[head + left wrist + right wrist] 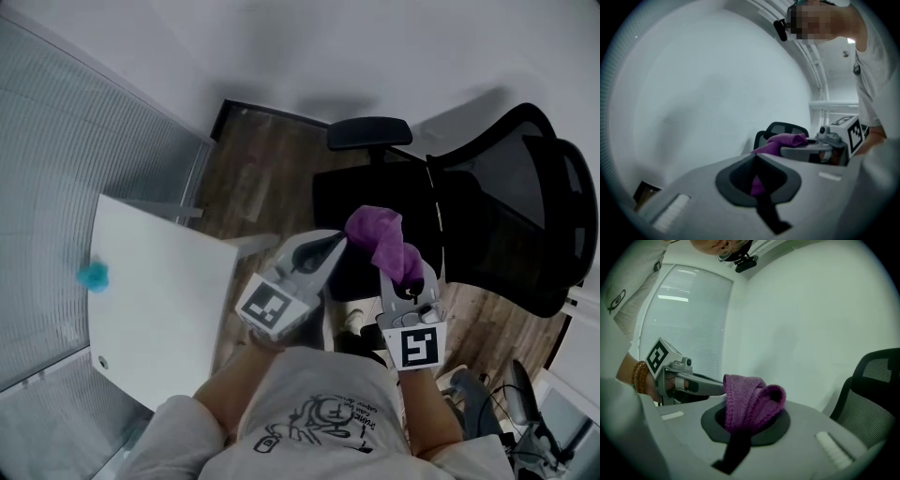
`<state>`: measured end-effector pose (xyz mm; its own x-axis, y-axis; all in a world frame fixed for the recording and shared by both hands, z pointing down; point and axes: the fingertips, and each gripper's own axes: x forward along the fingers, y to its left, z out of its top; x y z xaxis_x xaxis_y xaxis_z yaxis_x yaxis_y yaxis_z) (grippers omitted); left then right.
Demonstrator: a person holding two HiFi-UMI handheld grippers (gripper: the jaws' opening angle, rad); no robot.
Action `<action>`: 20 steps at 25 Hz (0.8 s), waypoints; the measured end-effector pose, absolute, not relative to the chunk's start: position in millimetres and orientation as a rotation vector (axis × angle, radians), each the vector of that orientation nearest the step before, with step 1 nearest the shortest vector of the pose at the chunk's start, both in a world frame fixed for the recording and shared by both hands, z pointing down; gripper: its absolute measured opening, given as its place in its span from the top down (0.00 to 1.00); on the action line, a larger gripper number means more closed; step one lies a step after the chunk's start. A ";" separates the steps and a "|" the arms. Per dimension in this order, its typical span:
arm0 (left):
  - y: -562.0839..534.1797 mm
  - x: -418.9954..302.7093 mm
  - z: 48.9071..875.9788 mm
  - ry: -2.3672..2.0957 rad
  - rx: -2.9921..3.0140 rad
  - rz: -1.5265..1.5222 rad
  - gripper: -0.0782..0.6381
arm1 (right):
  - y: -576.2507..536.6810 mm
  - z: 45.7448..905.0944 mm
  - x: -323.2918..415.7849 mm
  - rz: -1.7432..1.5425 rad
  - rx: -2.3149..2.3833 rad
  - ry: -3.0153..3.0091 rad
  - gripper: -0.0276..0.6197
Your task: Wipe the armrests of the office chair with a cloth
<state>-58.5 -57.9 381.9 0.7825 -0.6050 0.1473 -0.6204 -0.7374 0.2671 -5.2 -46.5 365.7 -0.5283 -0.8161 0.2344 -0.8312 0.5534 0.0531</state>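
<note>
At the far left a white table [159,309] is standing beside a ribbed glass wall, with a small blue object [93,275] sitting near its edge. Next to it, the left gripper [330,248] is pointing toward the chair. Its jaws are drawn almost together, and a strip of the purple cloth [382,244] is showing between them, so it appears to be pinching one end. The cloth is bunched in the air between the two tools, above the seat and clear of any armrest. The right gripper [405,281] is clamping the thicker folded part, which is bulging up out of its jaws. Further right, the black office chair [497,216] is standing with one armrest [368,133] facing the person, well apart from the cloth; wiping has not begun.

The likely trouble is the shallow left pinch: if the tools are pulled apart, that end could slip free. A wadded cloth may also let the hard jaw tips scrape the armrest. Pressing hard could swivel the chair away.
</note>
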 end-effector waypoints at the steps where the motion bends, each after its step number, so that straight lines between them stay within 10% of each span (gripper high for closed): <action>1: -69.7 -60.8 382.7 -0.941 2.679 0.074 0.89 | -58.1 366.0 -7.9 0.101 1.387 -2.555 0.92; 20: -245.7 -105.9 455.6 -0.843 2.677 0.173 0.89 | -233.0 427.5 -46.6 0.167 1.449 -2.472 0.92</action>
<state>-105.9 -245.7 455.6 0.8179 -0.5353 0.2110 -0.5752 -0.7713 0.2725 -46.6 -233.0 427.5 -0.4632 -0.8382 0.2880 -0.8692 0.4930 0.0370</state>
